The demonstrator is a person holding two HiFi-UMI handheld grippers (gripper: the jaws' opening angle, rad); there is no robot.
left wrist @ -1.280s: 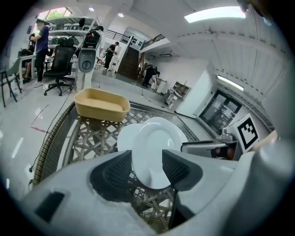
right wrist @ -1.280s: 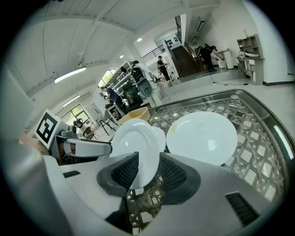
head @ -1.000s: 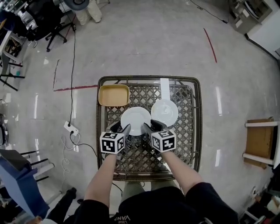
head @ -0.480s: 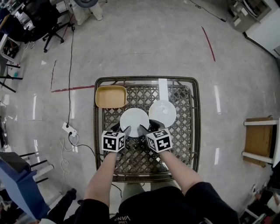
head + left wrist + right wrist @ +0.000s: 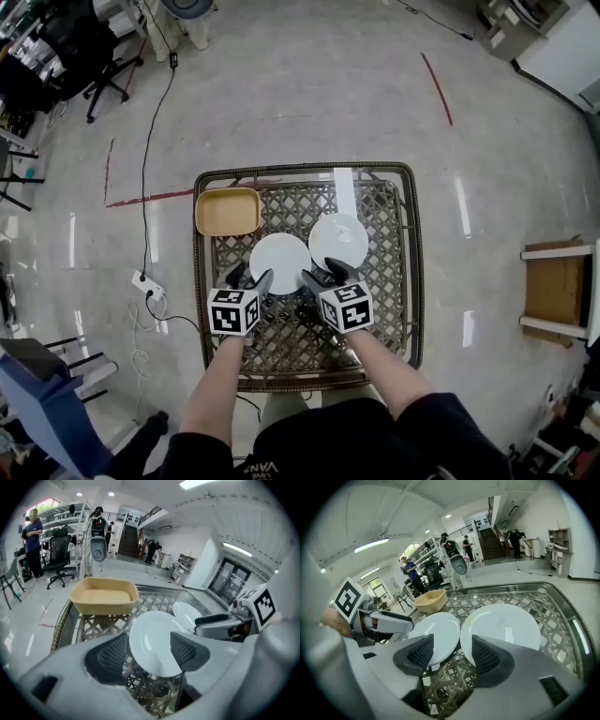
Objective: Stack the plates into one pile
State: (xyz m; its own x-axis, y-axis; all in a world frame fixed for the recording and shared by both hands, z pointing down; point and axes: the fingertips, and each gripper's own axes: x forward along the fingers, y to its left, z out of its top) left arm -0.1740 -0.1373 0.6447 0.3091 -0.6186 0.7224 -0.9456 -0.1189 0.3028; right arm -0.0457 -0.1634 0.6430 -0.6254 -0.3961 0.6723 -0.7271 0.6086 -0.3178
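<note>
Head view, lower centre: left gripper (image 5: 251, 278) and right gripper (image 5: 322, 274) sit side by side over the near half of the woven worktop (image 5: 412, 281), both pointing away and down, marker cubes up. Left jaws are apart and have just been opening. The near-left rim of the near plate (image 5: 279, 263) sits in the gap, pads not pressing on it. Right jaws are also apart and have just been opening. Between them is only bare weave and the spot where the two plates' rims come close; nothing is clamped. Near plate: white, round, flat on the worktop at frame centre. Second plate (image 5: 338, 240): same white, up and right of the first, just beside it, not stacked. The right gripper view shows a sliver of weave between the rims. Beyond, at the worktop's upper left corner: tan rectangular tray (image 5: 228, 211), open side up, apart from both plates. Farther out: grey floor (image 5: 309, 84), a red tape line (image 5: 150, 198) at left, and a black cable (image 5: 148, 141) running down to a white power strip (image 5: 147, 281).
</note>
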